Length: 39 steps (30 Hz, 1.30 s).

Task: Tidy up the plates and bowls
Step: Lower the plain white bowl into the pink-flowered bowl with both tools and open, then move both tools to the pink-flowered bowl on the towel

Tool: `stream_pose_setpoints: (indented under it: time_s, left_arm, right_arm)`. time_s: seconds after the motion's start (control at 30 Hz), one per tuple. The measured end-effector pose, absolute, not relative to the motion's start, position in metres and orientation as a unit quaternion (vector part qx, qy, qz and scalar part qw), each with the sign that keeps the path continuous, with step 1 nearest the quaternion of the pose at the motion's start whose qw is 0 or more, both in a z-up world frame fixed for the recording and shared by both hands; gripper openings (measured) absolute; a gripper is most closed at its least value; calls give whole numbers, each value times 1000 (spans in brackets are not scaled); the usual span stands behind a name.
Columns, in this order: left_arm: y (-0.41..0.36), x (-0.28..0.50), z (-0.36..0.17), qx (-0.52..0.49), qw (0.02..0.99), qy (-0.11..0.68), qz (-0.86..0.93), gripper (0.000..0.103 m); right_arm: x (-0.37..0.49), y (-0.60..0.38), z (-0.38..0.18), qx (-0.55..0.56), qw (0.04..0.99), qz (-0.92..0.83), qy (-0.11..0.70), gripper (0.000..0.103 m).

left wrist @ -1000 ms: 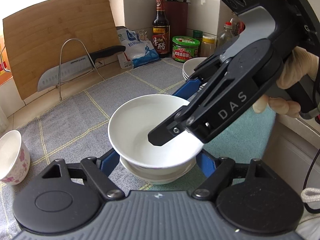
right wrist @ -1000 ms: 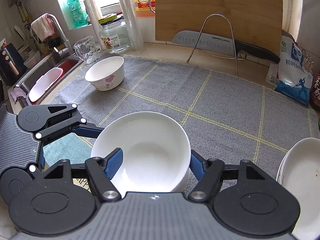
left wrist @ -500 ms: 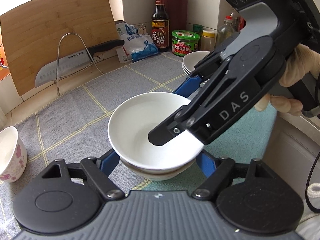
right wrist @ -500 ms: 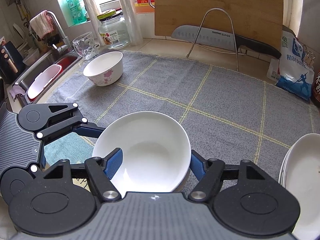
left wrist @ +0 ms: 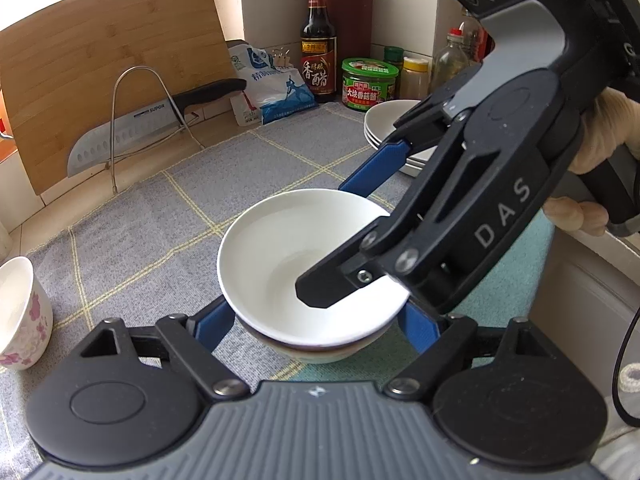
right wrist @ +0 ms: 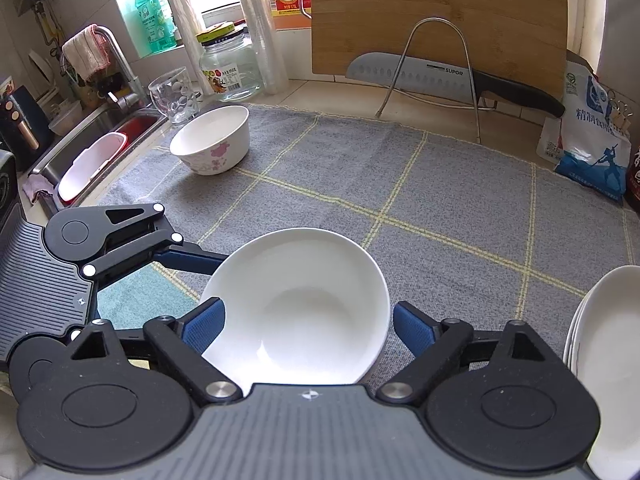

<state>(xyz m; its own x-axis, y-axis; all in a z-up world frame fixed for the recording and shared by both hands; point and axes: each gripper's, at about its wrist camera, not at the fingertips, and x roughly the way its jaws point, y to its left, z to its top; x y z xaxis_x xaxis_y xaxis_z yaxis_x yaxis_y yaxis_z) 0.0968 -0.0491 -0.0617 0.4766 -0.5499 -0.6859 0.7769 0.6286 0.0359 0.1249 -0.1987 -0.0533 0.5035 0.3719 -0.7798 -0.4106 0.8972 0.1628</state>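
The right tongs [right wrist: 306, 328] are straddling the white bowl [right wrist: 298, 308], their blue pads spread at either side and not clearly pressing it. The bowl is sitting nested in a second bowl [left wrist: 320, 354] on the grey mat [right wrist: 400, 184] on the counter. The left tongs [left wrist: 316, 322] are spread around that lower bowl too, seemingly steadying it without pinching. To finish well, both should be letting go evenly so the stack is settling flat. Compared with a second ago, the top bowl is sitting deeper, with less of the lower one showing. The flowered bowl [right wrist: 211, 139] and the plates [right wrist: 608, 364] are waiting
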Motion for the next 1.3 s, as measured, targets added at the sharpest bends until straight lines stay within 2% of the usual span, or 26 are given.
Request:
stream_pose_setpoints:
  time_s: [0.1,0.53,1.3]
  left_arm:
    - [-47,96,-60,177,842,323,-395,89]
    - [-10,97,-44,168,859,304,-375,94]
    - [116,174,-72,102,924,317,-189,94]
  right_arm:
    - [124,-196,-51,-30,870,222,438,103]
    - [128,-168,-35,-74,879,229,412,103]
    - [200,-57,-28,-157,851,294,406,103]
